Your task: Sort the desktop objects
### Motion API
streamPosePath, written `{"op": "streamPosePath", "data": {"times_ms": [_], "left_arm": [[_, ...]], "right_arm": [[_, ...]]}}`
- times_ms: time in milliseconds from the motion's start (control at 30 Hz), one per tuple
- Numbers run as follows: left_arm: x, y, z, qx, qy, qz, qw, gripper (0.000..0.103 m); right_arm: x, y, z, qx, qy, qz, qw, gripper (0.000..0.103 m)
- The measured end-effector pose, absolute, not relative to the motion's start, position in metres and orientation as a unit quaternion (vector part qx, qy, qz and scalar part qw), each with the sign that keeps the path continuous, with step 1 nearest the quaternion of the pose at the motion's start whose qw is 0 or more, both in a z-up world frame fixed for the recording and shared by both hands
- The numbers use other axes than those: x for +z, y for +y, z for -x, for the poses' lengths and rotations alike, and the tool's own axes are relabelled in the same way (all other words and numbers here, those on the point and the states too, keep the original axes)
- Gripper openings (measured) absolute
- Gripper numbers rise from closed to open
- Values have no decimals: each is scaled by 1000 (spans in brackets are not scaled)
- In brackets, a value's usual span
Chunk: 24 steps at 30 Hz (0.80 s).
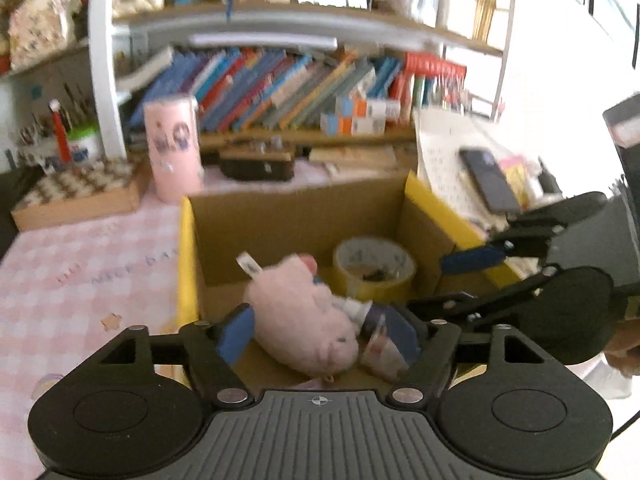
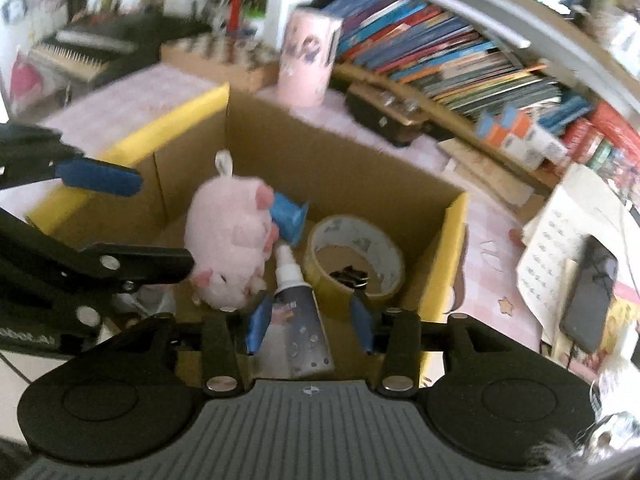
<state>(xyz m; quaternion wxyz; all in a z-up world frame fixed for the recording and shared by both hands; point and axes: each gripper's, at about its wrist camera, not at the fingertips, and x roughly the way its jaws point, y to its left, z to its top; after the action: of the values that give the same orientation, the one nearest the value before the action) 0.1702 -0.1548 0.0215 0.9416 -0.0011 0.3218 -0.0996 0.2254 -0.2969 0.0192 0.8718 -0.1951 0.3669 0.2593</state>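
Your right gripper [image 2: 310, 326] hangs over the near end of the box [image 2: 454, 240], jaws part open, and the tube [image 2: 298, 320] lies between the pads without either one pressing on it. It's loose, not held. Its long axis runs straight away from you, white nozzle pointing deeper into the box, flat crimped end nearest the tool. Your left gripper [image 1: 316, 330] is wider apart, and the plush pig [image 1: 304, 312] sits between its pads, again with a gap on both sides; the pig rests on the box floor, just left of the tube. The tape roll [image 2: 354, 258] lies just right of the tube. Both items look delivered, so the next thing to sort lies outside the box. The phone [image 2: 590, 292] on the papers is off to your right, nearer your right hand.
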Motion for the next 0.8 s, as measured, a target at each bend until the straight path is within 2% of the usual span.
{"op": "streamPosePath", "data": {"times_ms": [67, 133, 267, 533, 800], "left_arm": [[31, -148, -159, -85, 297, 10, 951, 87], [39, -139, -148, -72, 273, 20, 959, 89], [53, -120, -125, -50, 243, 26, 968, 95], [63, -83, -75, 17, 209, 1, 978, 101], [51, -55, -31, 33, 225, -14, 974, 103]], "right_arm": [[30, -303, -214, 245, 349, 170, 888, 50], [39, -310, -204, 230, 335, 140, 903, 56], [53, -312, -183, 199, 313, 90, 924, 58], [65, -305, -133, 125, 272, 10, 954, 60], [50, -275, -74, 89, 278, -15, 956, 65]]}}
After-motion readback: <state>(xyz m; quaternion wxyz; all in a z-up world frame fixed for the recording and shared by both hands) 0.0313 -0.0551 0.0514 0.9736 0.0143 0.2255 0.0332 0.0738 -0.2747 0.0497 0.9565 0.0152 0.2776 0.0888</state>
